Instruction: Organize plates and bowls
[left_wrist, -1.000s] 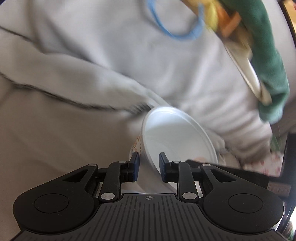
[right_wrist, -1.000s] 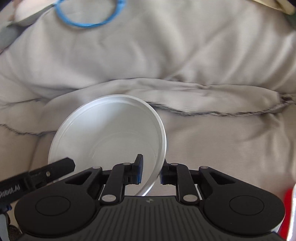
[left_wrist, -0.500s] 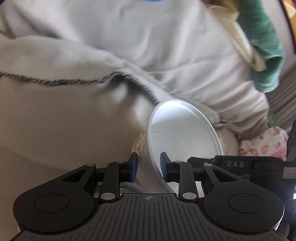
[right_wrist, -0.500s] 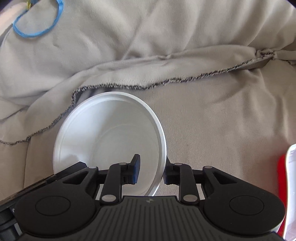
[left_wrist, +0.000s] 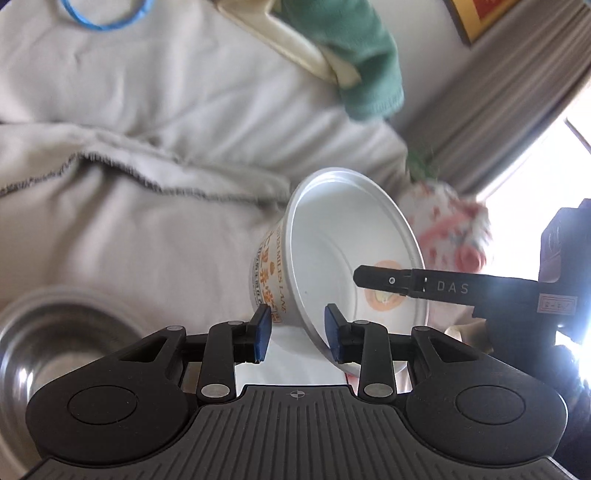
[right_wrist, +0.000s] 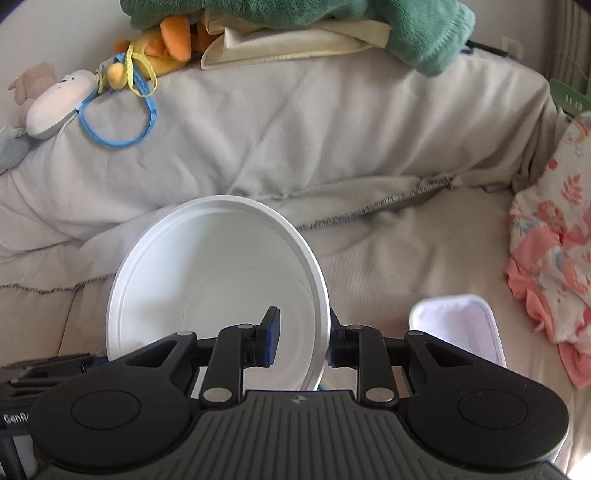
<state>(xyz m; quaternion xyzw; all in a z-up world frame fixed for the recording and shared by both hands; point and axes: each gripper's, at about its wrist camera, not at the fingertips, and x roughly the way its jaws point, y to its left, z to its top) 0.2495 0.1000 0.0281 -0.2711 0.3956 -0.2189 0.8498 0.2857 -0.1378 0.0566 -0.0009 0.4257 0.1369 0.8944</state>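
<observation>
1. Two grippers meet at one white paper bowl (left_wrist: 343, 258), tilted on its side above the beige blanket (left_wrist: 129, 229).
2. The left gripper (left_wrist: 297, 330) straddles the bowl's near rim at 6 o'clock, one pad outside the printed wall and one inside; I cannot tell whether the pads press.
3. The right gripper (right_wrist: 303, 336) pinches the bowl's rim at 4 o'clock of its mouth.
4. A steel bowl (left_wrist: 55, 343) sits at 8 o'clock in the left view.
5. A white container (right_wrist: 458, 328) lies at 4 o'clock in the right view, a green cloth (right_wrist: 406, 26) at 12.
</observation>
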